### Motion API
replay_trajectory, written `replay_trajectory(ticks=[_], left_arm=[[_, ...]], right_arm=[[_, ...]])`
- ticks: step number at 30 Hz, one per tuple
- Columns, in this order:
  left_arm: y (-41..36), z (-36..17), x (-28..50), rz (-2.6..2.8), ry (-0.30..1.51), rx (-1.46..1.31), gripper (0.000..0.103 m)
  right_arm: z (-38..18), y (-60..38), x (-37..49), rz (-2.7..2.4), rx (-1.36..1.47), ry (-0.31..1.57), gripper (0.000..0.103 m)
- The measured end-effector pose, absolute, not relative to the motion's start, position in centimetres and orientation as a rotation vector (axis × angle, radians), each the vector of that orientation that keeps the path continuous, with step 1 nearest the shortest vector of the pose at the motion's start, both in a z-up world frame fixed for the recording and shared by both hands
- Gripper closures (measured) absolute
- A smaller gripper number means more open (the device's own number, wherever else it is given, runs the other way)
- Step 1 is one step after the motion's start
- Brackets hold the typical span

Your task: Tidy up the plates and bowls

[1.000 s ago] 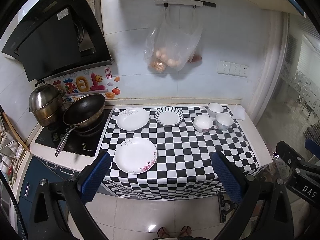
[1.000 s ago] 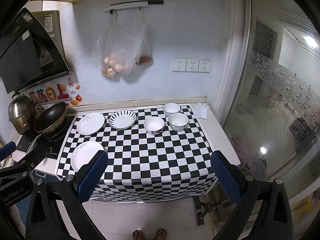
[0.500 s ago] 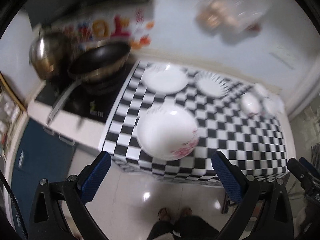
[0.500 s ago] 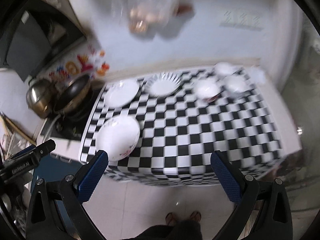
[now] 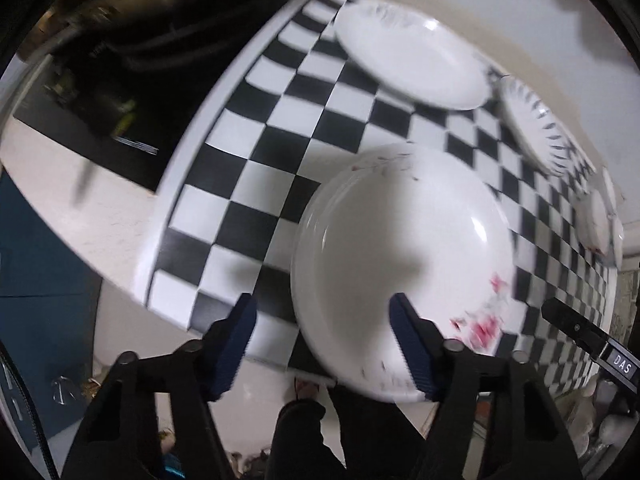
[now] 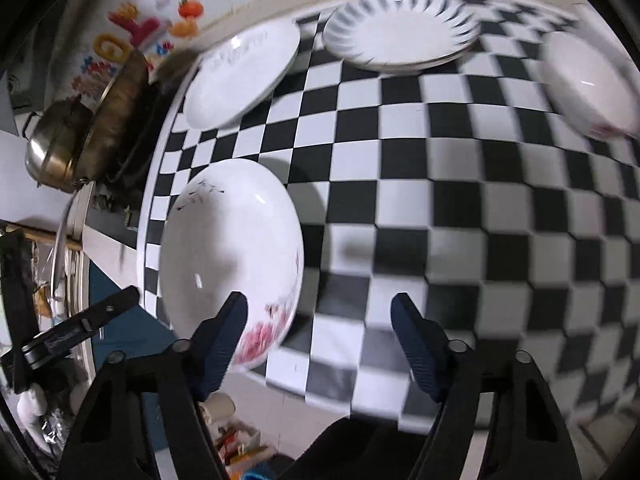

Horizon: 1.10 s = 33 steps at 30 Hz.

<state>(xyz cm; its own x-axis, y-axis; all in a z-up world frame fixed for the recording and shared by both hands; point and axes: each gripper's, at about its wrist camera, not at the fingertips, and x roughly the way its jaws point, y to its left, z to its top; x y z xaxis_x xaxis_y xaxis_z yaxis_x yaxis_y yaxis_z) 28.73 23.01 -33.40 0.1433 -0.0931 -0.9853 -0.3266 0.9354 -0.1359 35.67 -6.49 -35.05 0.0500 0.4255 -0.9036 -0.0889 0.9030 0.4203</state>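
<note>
A white plate with red flowers (image 5: pixel 404 256) (image 6: pixel 228 256) lies at the near left of the checkered counter. My left gripper (image 5: pixel 324 344) is open just above its near rim, the right finger (image 5: pixel 412 348) over the plate. My right gripper (image 6: pixel 320 340) is open to the plate's right, its left finger (image 6: pixel 220 344) over the rim. Behind lie a plain white plate (image 5: pixel 408 52) (image 6: pixel 240 76) and a plate with a striped rim (image 5: pixel 536 128) (image 6: pixel 400 36). A white bowl (image 6: pixel 592 84) stands at the right; more bowls (image 5: pixel 596 220) show small in the left wrist view.
A stove (image 5: pixel 100 92) with a dark wok (image 6: pixel 120 100) and a steel pot (image 6: pixel 52 148) is left of the counter. The counter's front edge (image 5: pixel 168 312) drops to the floor. The other gripper shows at each view's edge (image 5: pixel 588 340) (image 6: pixel 76 328).
Both grippers have dropped from high above the counter to just over the flowered plate at the near left. Both stay open. The dishes have not moved.
</note>
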Motion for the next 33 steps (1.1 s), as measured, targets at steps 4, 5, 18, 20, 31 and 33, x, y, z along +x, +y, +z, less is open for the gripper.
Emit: replay_trajectory(ticks=[4,5,18,20,31,33], left_arm=[[23.5,-35.8,30.9,0.178,1.468,-0.367,0.053],[23.6,-36.2,31.4,0.168,1.479,-0.373,0.058],[23.0,-36.1,32.0,0.165,1.51,-0.36,0.07],[22.4,-35.5,31.9,0.161,1.502,-0.362,0.07],[15.3,-32.6,33.5,0.059,1.45,-0.286,0.07],[14.3,-32.2,34.2,0.026,1.446,-0.272,0.07]], right_arm=[[-38.9,-4.3,38.7,0.465,0.278,1.57,0.04],[-39.5,-3.9,38.9,0.48,0.274,1.584,0.044],[-42.1,0.1,40.5,0.564,0.183,1.651,0.09],[-42.0,-0.2,40.6,0.563,0.184,1.654,0.09],[-38.4,-7.2,41.1,0.521,0.212,1.575,0.09],[-37.8,-9.0,41.2,0.499,0.229,1.562,0.09]])
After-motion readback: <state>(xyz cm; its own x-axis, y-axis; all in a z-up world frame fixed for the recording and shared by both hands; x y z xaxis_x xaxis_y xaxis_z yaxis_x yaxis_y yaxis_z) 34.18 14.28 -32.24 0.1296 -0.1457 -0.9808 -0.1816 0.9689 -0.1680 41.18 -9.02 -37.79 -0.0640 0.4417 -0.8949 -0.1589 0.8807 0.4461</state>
